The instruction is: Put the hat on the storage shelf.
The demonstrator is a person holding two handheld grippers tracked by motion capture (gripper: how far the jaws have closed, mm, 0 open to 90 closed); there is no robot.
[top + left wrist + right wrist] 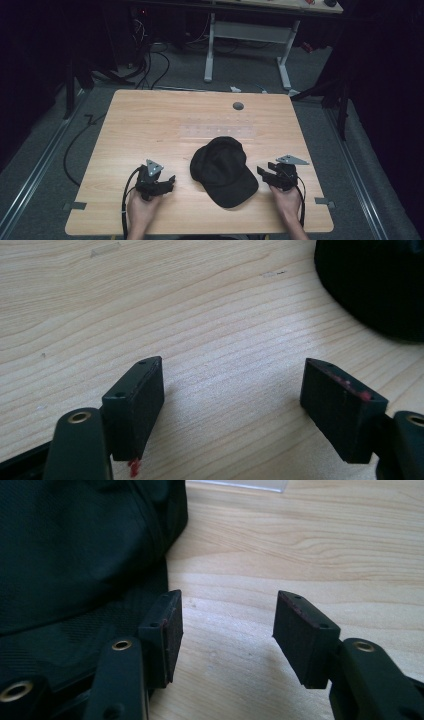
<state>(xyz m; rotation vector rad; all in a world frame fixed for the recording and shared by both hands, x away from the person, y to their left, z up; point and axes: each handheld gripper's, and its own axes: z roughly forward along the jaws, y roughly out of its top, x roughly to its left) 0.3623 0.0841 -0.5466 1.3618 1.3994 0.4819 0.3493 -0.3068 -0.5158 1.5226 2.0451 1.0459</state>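
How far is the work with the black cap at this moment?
Nothing looks done yet: the black cap lies flat on the table, not lifted or gripped. In hand: the right gripper sits at the cap's edge, jaws open with only bare wood between them. The left gripper waits open over bare wood, apart from the cap. Left: probably closing on the cap and whatever handling follows.

Both hands rest low, left tongs (171, 181) and right tongs (261, 171) gaping, pointed inward toward each other.
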